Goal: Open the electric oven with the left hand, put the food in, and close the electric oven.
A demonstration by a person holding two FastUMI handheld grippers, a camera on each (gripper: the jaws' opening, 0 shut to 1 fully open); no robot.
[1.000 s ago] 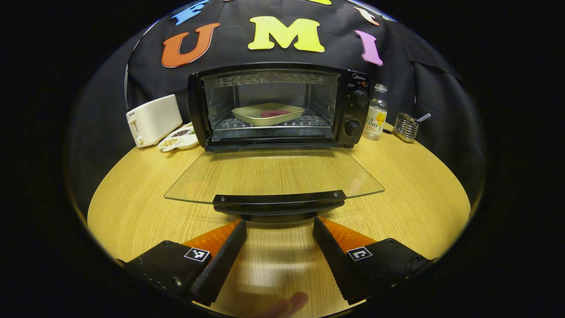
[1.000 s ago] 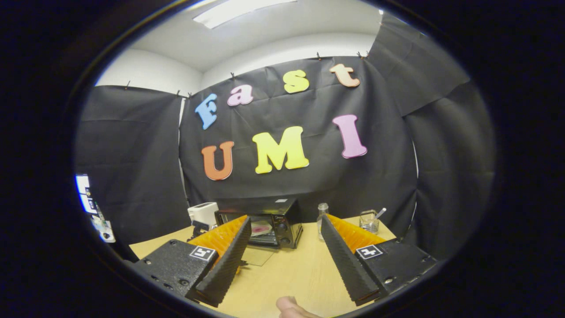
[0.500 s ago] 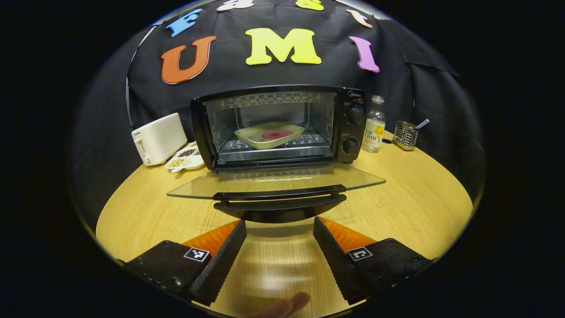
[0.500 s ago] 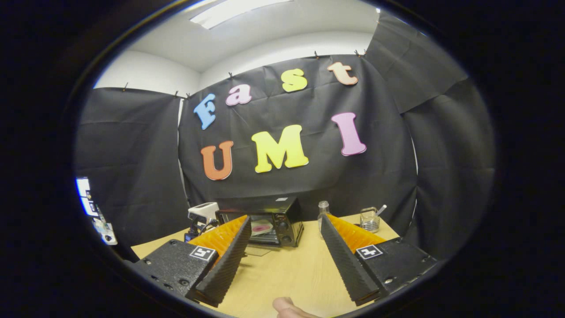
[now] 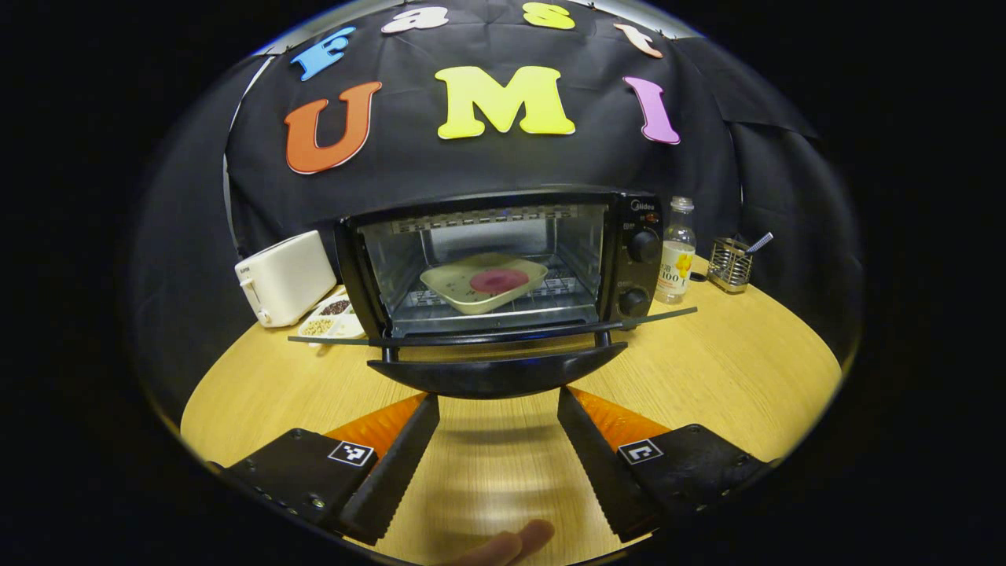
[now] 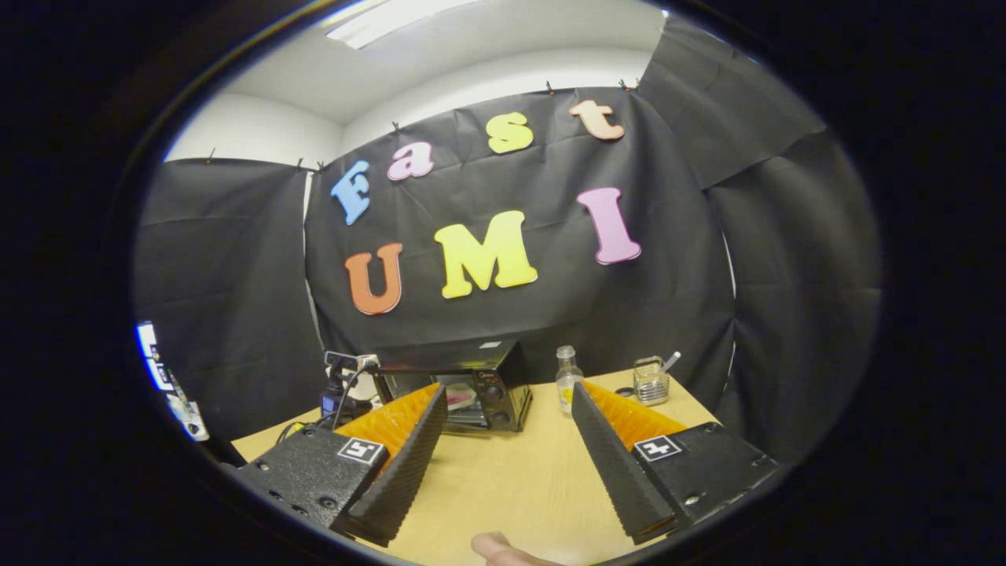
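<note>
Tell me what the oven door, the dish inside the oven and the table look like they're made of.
Oven door: clear glass panel, seen edge-on, with a glossy black handle, probably plastic. Dish: pale and smooth with a slight sheen, likely ceramic or melamine; I can't tell which. Table: light wood grain with a soft reflection, so varnished wood or a laminate.

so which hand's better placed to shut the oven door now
Left. The left gripper sits open right below the door handle, food tray already inside. The right gripper hangs open, well back from the oven.
</note>
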